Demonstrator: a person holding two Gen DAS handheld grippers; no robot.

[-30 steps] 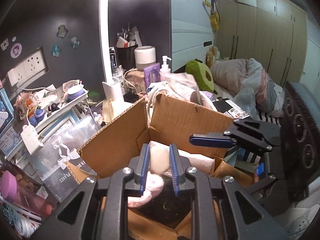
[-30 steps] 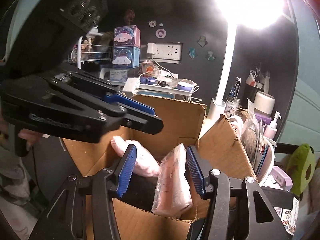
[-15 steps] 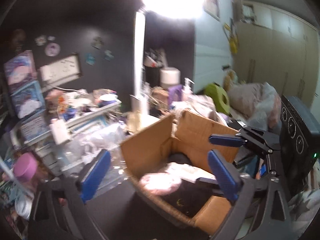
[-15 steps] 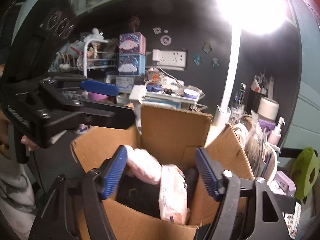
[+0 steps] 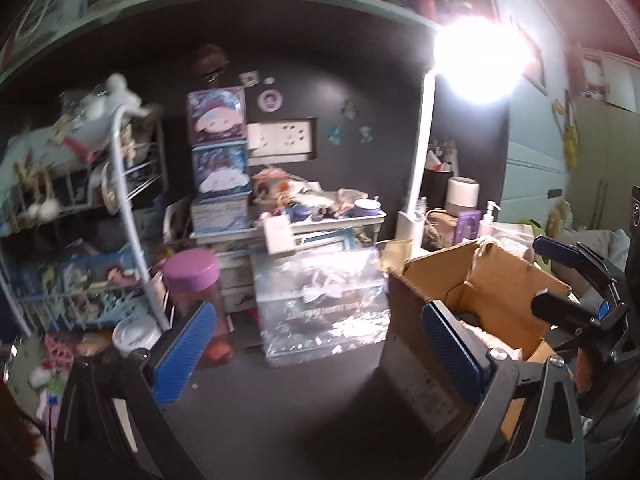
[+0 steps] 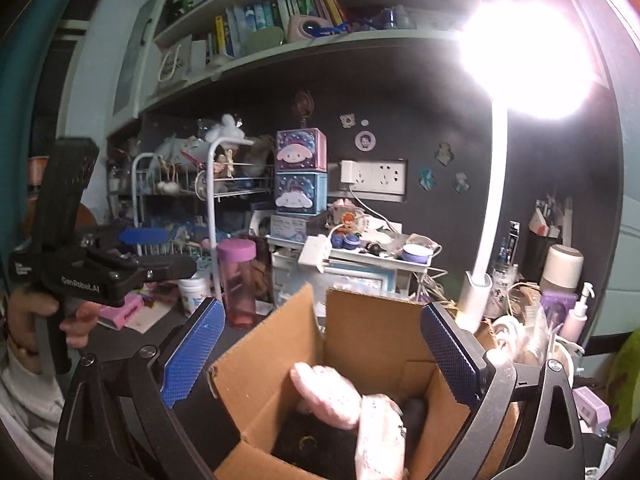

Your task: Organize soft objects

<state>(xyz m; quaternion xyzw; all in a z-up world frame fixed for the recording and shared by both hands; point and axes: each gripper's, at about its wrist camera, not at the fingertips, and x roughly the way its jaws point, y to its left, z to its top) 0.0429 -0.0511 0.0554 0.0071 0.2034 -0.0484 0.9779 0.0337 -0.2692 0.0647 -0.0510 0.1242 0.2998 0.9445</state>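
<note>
A white lamp [image 6: 486, 216] glared against the dark wall [image 6: 420, 120], its stem rising from the cluttered bench [image 5: 280, 392]. Left of the lamp sat a wall socket panel [image 6: 374, 178] and stickers; above ran a shelf of books [image 6: 280, 12]. Farther left of the lamp stood a white wire rack [image 6: 208, 192]. Pale cupboards [image 5: 600, 152] lay to its right.

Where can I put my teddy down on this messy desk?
The best bare spot is the dark desktop in front of the clear plastic bag, between the pink-lidded bottle and the cardboard box. The wire rack, the white tray and the lamp base corner are crowded. The box already holds soft things.
</note>
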